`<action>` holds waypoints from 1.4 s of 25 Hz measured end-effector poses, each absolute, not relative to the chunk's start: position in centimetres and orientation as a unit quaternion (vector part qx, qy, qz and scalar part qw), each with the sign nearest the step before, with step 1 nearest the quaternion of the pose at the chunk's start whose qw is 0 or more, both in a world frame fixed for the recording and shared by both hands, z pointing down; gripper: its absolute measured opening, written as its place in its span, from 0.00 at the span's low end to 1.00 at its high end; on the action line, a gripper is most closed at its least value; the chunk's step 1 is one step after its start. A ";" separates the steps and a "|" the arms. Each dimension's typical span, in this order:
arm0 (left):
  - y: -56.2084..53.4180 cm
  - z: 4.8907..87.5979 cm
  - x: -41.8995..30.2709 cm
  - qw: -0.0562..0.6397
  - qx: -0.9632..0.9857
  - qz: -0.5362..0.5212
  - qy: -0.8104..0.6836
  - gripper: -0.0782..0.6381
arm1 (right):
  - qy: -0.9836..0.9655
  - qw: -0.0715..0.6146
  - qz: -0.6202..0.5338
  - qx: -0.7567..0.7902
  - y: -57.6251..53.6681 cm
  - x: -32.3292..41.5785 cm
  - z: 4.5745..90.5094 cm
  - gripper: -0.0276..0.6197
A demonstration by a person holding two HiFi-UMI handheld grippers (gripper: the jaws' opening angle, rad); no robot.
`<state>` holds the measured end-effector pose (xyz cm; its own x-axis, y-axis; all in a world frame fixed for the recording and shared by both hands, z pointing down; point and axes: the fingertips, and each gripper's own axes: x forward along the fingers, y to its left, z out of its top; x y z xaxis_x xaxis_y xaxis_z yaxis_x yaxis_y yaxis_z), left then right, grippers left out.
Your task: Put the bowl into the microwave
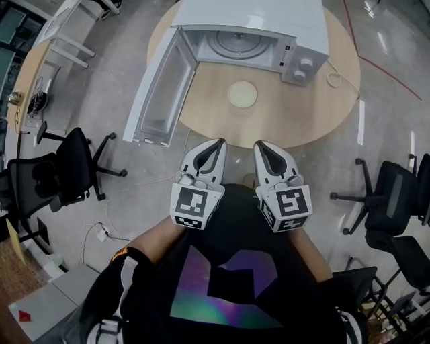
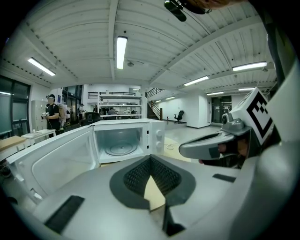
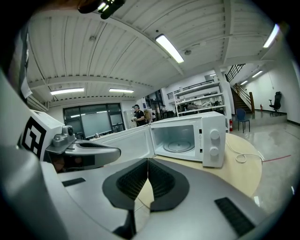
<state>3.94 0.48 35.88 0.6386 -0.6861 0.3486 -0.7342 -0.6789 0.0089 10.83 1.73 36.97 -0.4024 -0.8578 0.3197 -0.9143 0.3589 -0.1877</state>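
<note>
Pale bowl point(image 1: 242, 94) before microwave point(image 1: 269, 20) | door point(image 1: 158, 87) open past table point(image 1: 302, 121) edge

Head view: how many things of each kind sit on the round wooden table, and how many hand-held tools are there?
White microwave oven, door open: 1
Cream round bowl: 1
White cable: 1
Grey-and-white hand-held tools: 2 (left tool, right tool)
Total: 5

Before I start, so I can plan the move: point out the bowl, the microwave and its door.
bowl point(image 1: 242, 94), head view, its centre.
microwave point(image 1: 262, 13), head view, its top.
door point(image 1: 160, 91), head view, inner panel.
</note>
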 end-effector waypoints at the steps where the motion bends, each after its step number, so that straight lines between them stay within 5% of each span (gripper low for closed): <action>1: 0.6 35.8 3.9 0.075 0.901 0.159 -0.396 0.17 | -0.822 0.084 0.168 0.538 1.8 10.8 36.9 0.07; 35: -1.1 37.9 6.9 0.113 0.905 0.162 -0.376 0.17 | -0.807 0.127 0.200 0.541 0.9 13.7 39.4 0.07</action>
<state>6.89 -1.13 37.93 0.6651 -0.6439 0.3782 -0.7170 -0.6921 0.0826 13.68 0.93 39.37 -0.3816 -0.8228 0.4211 -0.9242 0.3343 -0.1845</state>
